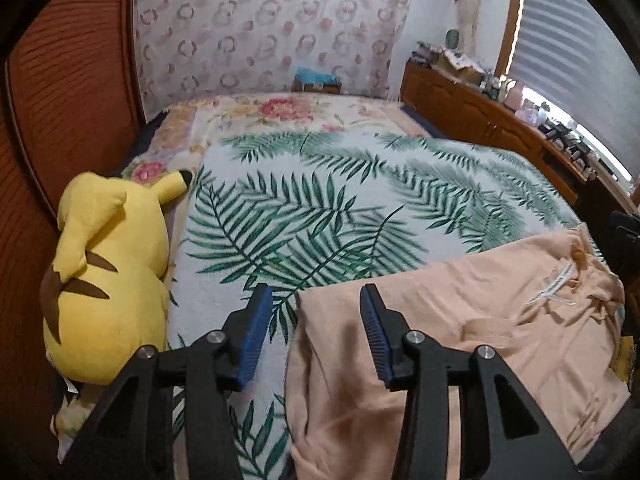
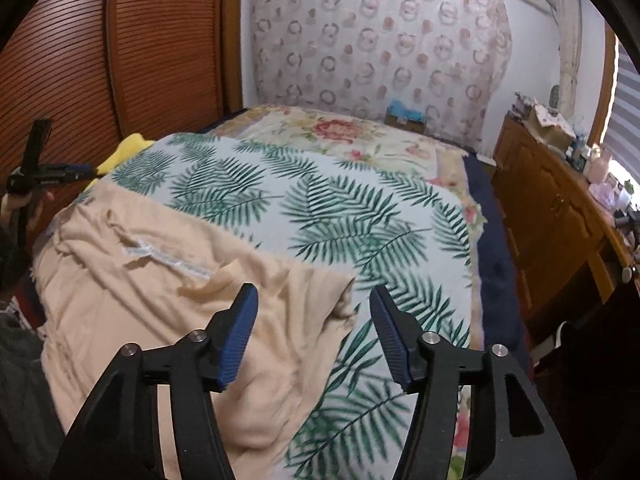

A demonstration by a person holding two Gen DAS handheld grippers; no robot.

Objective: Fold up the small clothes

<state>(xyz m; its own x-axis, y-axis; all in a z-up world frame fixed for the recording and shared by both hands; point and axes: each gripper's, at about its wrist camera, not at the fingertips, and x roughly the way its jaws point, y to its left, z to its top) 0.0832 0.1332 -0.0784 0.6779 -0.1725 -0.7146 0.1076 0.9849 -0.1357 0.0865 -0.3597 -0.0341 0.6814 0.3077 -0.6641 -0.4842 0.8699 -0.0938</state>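
Peach garment (image 1: 460, 344) spread flat on leaf-print blanket (image 1: 320, 208), near edge cut off by frame; white label (image 2: 168, 258) print unreadable; left gripper (image 1: 316, 320) jaws apart over garment's left edge, nothing held; right gripper (image 2: 314, 328) jaws apart over right corner, empty; yellow plush toy (image 1: 108, 276) beside blanket, partly hidden.

Home bedroom: bed (image 1: 360, 184), dresser (image 1: 480, 116)
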